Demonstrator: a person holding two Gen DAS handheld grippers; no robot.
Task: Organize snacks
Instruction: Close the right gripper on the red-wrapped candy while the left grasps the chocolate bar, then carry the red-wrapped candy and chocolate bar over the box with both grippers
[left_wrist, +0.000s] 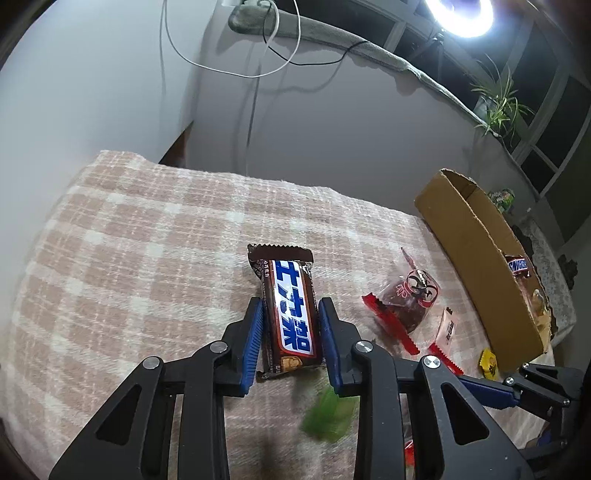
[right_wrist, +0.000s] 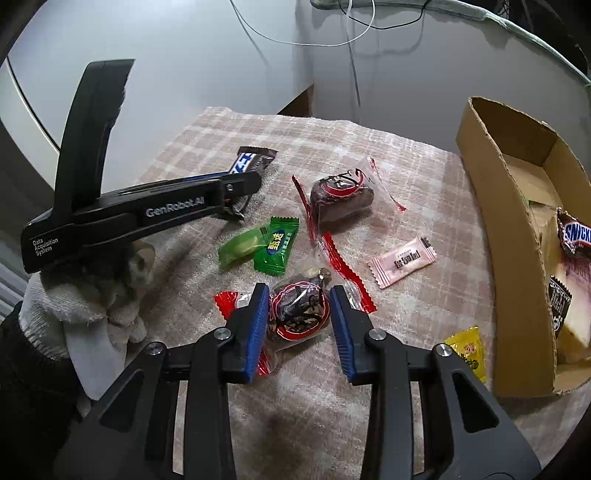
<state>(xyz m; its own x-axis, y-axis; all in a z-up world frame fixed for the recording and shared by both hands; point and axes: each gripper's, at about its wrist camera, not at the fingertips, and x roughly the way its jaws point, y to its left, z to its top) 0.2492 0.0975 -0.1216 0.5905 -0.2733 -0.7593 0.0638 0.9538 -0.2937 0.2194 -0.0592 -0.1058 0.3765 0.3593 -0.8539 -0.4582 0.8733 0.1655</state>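
A brown chocolate bar (left_wrist: 291, 310) with a blue-and-white label lies on the pink plaid cloth (left_wrist: 129, 240). My left gripper (left_wrist: 290, 302) is shut on its long sides, blue pads against the wrapper. The right wrist view shows that gripper (right_wrist: 236, 192) from the side, with the bar's end (right_wrist: 246, 162) sticking out past it. My right gripper (right_wrist: 298, 291) is shut on a dark snack in a clear, red-edged wrapper (right_wrist: 299, 314) that rests on the cloth. In the left wrist view only the right gripper's (left_wrist: 480, 387) blue tip shows, low at the right.
An open cardboard box (right_wrist: 509, 221) at the right holds a Snickers bar (right_wrist: 576, 232) and other packets. On the cloth lie a second red-edged snack (right_wrist: 340, 195), two green candies (right_wrist: 258, 247), a pink sachet (right_wrist: 402, 262) and a yellow candy (right_wrist: 467, 350). A gloved hand (right_wrist: 74, 314) holds the left gripper.
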